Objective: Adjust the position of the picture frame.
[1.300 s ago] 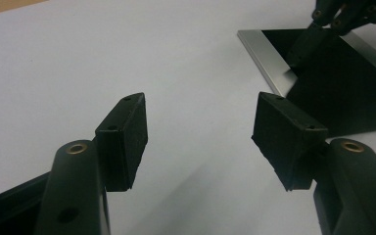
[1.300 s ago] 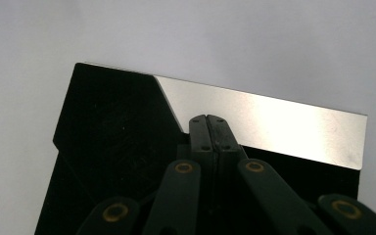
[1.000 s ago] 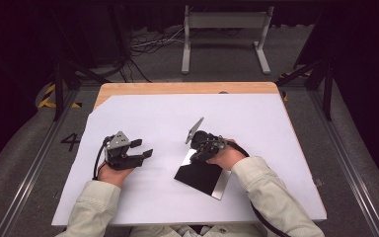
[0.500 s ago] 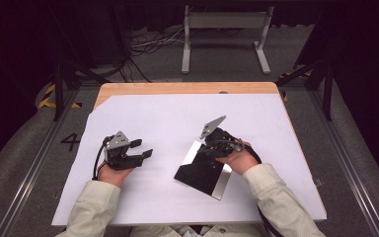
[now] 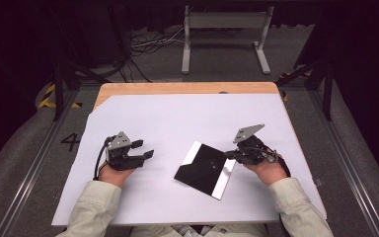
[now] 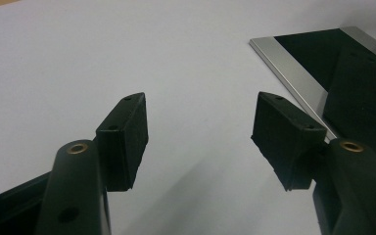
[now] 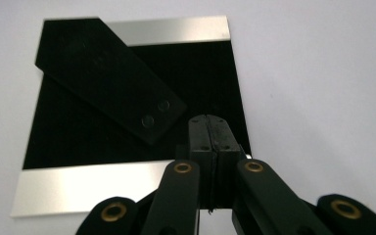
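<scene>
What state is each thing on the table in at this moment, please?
Black tray: lying flat on the white sheet, silver strips on two opposite edges.
Black strip: lying flat inside the tray, set at a slant.
Left gripper: open, nothing between its jaws, beside the tray.
Right gripper: shut, jaws pressed together over the tray's edge; whether it pinches anything thin cannot be told.

**Bright sheet, dark surroundings**

In the high view, light falls from above on the white table sheet (image 5: 187,123), while the floor and room behind stay dim and grainy. In the left gripper view, the left gripper (image 6: 200,132) casts a soft shadow just below its jaws, and its near parts are blurred. In the right gripper view, the silver strips of the black plate (image 7: 127,98) ahead of the right gripper (image 7: 209,134) glare pale.
</scene>
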{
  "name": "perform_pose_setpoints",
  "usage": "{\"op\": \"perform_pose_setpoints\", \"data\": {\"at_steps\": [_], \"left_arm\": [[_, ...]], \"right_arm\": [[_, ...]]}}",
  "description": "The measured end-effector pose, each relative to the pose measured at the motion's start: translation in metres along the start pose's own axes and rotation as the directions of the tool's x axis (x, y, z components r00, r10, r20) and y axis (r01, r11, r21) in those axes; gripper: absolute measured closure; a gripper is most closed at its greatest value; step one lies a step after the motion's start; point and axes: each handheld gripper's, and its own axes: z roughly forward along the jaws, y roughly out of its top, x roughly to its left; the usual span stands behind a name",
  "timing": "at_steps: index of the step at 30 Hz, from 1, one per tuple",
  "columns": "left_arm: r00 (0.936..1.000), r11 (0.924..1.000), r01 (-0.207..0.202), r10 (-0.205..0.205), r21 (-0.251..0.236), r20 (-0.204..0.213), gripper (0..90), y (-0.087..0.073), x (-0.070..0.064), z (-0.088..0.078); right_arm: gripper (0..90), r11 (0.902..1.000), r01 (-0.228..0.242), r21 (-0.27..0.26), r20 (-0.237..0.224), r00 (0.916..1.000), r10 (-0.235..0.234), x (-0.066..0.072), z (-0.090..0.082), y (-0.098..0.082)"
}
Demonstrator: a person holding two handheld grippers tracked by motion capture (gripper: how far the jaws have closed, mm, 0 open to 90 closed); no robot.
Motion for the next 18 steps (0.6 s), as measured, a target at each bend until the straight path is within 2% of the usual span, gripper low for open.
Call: {"op": "perform_pose_setpoints", "data": {"at_steps": [3, 11, 18], "left_arm": [[1.0000, 1.0000, -0.001, 0.001, 0.001, -0.001, 38.5, 0.000, 0.001, 0.000], [0.9999, 0.9999, 0.010, -0.010, 0.008, 0.005, 38.4, -0.002, 0.001, 0.003], [0.9999, 0.9999, 0.009, -0.009, 0.007, 0.009, 38.4, -0.001, 0.001, 0.003]], "right_arm": [[90.0, 0.9999, -0.006, 0.013, 0.010, 0.9999, 0.006, -0.002, 0.000, -0.008], [90.0, 0.9983, -0.020, 0.055, 0.000, 0.9998, 0.020, -0.004, 0.003, -0.024], [90.0, 0.9960, 0.010, 0.089, -0.016, 0.9998, -0.009, 0.004, 0.011, -0.036]]}}
